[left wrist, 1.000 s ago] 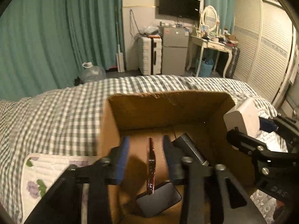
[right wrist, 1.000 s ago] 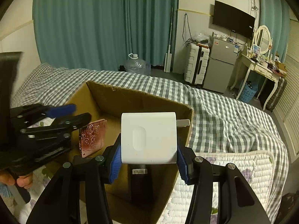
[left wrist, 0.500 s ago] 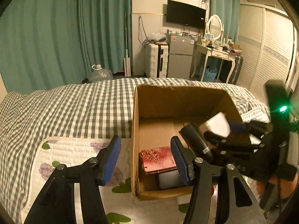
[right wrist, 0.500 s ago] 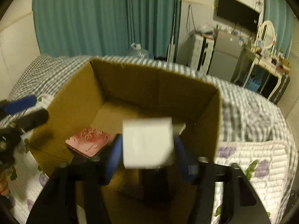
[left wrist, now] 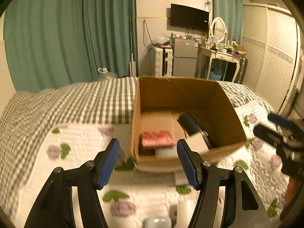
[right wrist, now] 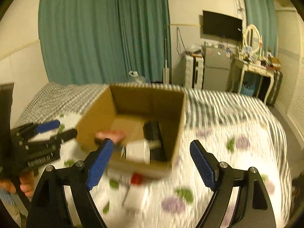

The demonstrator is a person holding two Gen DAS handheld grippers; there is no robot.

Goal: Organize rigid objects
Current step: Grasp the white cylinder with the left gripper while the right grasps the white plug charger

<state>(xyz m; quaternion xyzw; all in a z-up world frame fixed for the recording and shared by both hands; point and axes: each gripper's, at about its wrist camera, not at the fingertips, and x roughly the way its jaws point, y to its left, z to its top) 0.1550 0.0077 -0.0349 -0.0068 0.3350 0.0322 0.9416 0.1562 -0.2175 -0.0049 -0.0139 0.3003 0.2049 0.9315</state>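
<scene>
An open cardboard box [left wrist: 224, 102] [right wrist: 95, 117] sits on the bed. Inside lie a red patterned card [left wrist: 157, 138] [right wrist: 112, 135], a white block [left wrist: 197, 142] [right wrist: 137, 151] and a black device [left wrist: 191, 123] [right wrist: 152, 131]. My left gripper [left wrist: 148, 164] is open and empty, held in front of the box; it also shows at the left of the right wrist view [right wrist: 55, 131]. My right gripper [right wrist: 152, 166] is open and empty, just before the box; it appears at the right of the left wrist view [left wrist: 273, 125].
The bed has a floral quilt [left wrist: 76, 152] and a grey checked cover [left wrist: 85, 98]. Small items lie on the quilt before the box: a red piece [right wrist: 136, 178], a white piece [right wrist: 134, 197] and a pale object [left wrist: 157, 222]. Teal curtains [left wrist: 66, 38] hang behind.
The right gripper let go of the white block into the box and opened. Both grippers pulled back from the box. The red card lies flat in the box.
</scene>
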